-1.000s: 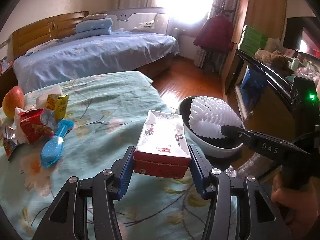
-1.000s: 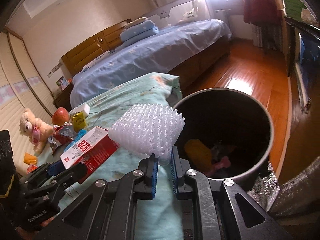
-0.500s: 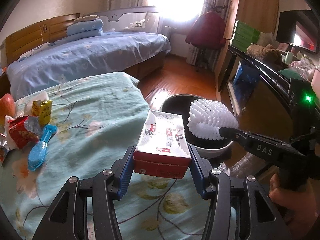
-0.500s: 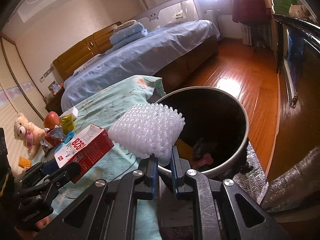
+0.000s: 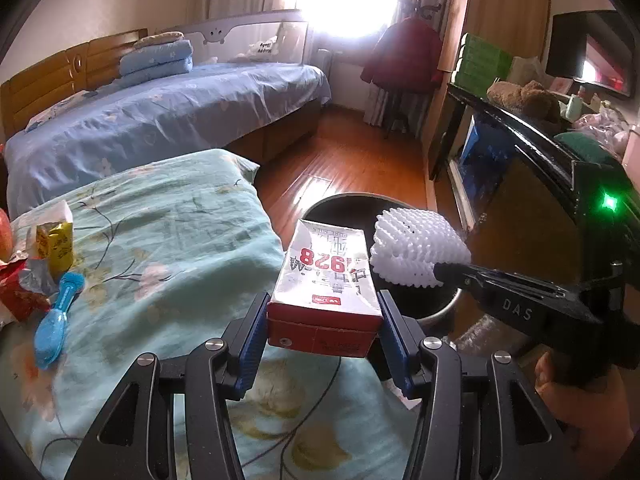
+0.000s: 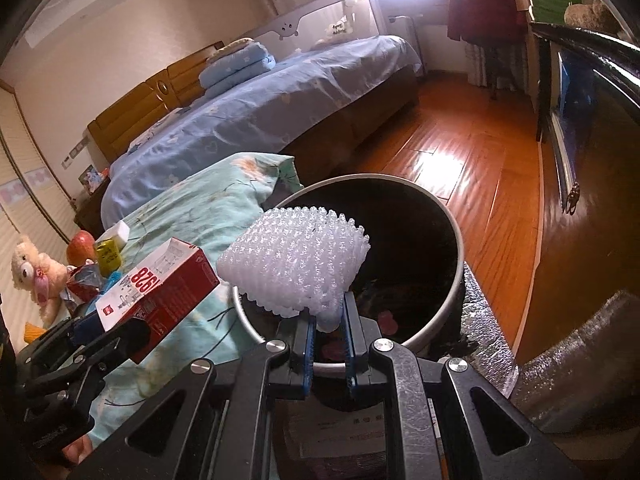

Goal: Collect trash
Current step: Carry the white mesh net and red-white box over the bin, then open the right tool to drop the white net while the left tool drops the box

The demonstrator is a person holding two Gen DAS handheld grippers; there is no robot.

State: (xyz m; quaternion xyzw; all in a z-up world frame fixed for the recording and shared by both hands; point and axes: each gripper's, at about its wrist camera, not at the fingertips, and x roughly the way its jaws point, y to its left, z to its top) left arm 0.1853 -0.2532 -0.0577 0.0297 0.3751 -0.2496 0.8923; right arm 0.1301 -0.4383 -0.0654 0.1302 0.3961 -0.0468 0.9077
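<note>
The red and white milk carton is held between the two blue pads of the left gripper, which is clenched on its near end. The carton lies flat, its far end pointing to the trash bin, and it hangs above the edge of the bed with the green flowered cover. Just to the right of it, the white foam net is pinched by the right gripper at its near corner. In the right wrist view the foam net stands over the near left part of the bin's opening, and the right gripper is closed tight on the lower tip of it. The trash bin is round, with a pale rim and a dark inside; some pink and dark pieces lie at its bottom, but I cannot tell what they are. The carton appears there at the left, next to the foam net, above the bed.

Far on the left of the bed cover lie more things: a blue plastic spoon, a red wrapper, a yellow packet and a red apple. A teddy bear sits at the far left. Behind is a second bed with a blue sheet, and the wooden floor shines to the right of it.
</note>
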